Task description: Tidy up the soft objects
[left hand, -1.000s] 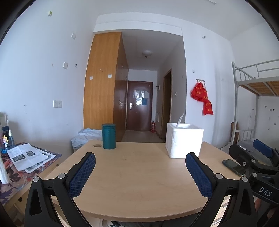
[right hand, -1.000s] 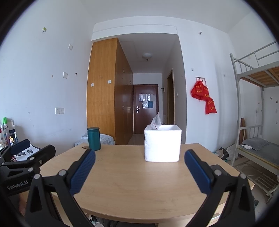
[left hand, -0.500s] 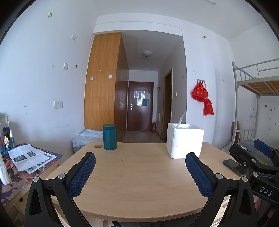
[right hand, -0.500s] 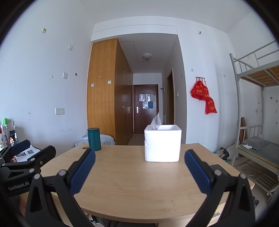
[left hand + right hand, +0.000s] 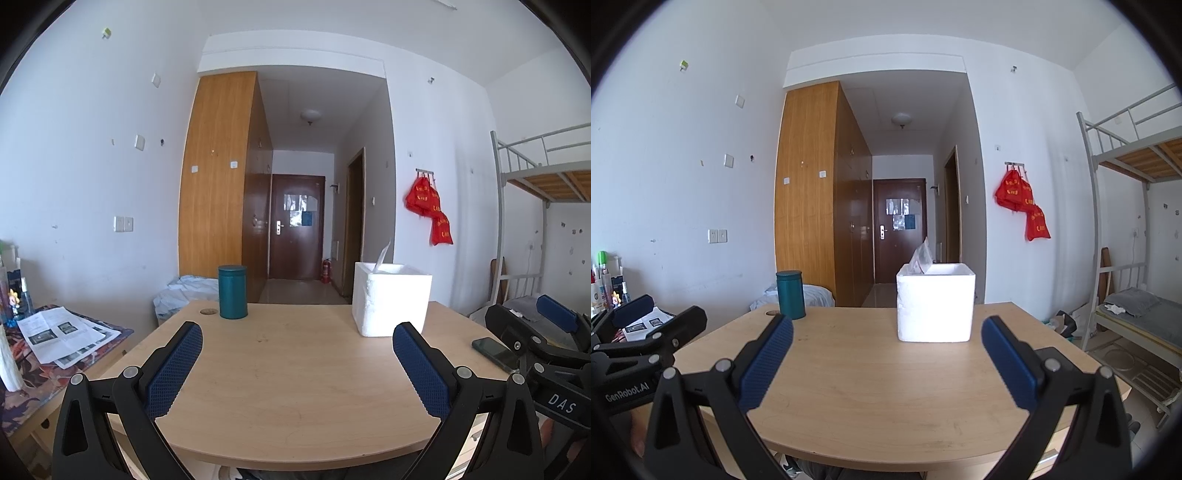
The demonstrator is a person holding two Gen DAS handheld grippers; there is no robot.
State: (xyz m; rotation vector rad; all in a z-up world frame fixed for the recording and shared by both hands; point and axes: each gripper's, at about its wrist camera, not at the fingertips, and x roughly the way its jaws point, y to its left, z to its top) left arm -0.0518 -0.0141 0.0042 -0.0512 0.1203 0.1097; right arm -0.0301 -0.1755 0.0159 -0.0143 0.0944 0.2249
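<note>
Both hand-held grippers, left [image 5: 297, 341] & right [image 5: 886, 338], spread wide, empty, above surface [image 5: 295, 387]; foam box [image 5: 935, 302] at 12, teal canister [image 5: 791, 294] at 10

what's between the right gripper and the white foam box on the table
Nothing visible. The right gripper is open and points straight at the white foam box, with only bare table between them. The green canister stands off to the left, clear of that path.

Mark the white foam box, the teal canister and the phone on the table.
white foam box [image 5: 934, 306], right wrist view, front wall.
teal canister [image 5: 232, 293], left wrist view, side of the body.
phone [image 5: 493, 350], left wrist view, dark screen.
</note>
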